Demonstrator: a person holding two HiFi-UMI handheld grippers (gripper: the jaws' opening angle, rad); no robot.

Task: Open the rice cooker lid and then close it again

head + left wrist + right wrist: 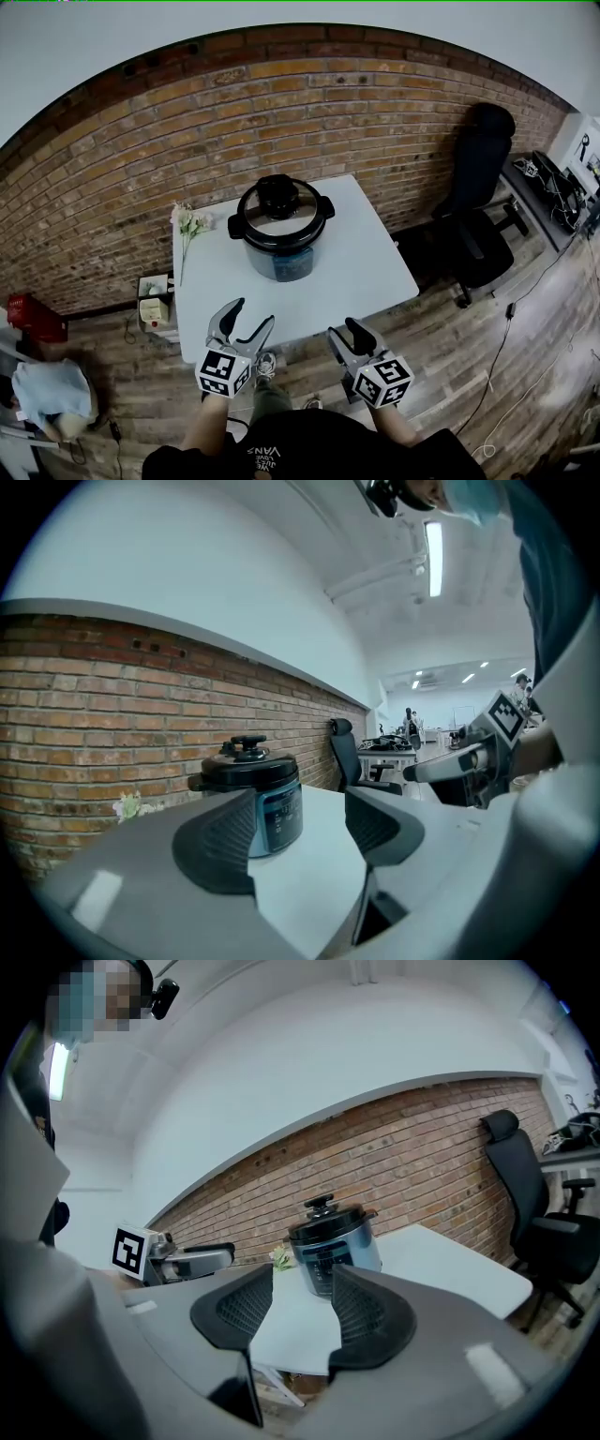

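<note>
The left gripper [251,314], a grey two-jaw claw with a marker cube on its back, hangs at the near edge of the tabletop with its dark ribbed pads spread wide and nothing between them. In its own view [300,832] only bare white tabletop shows in the gap. The right gripper [343,328], just beside it towards the near right corner, is likewise open and empty. Its own view [300,1312] shows the pads apart and the cooker far beyond them. Neither claw touches anything. Well apart from both, on the far half of the square white table [375,262] and about midway between its left and right edges, stands the round silver-and-black rice cooker [281,234]. Its blue-lit control panel faces the person. The black lid [279,208], with a knob on top and a stubby handle at either side, sits shut on the pot. A small sprig of pale artificial flowers [190,223] lies at the far left corner of the tabletop. Behind the table runs a red brick wall [141,141]. A black office chair [478,206] stands on the wooden plank floor [450,375] off the right edge.
</note>
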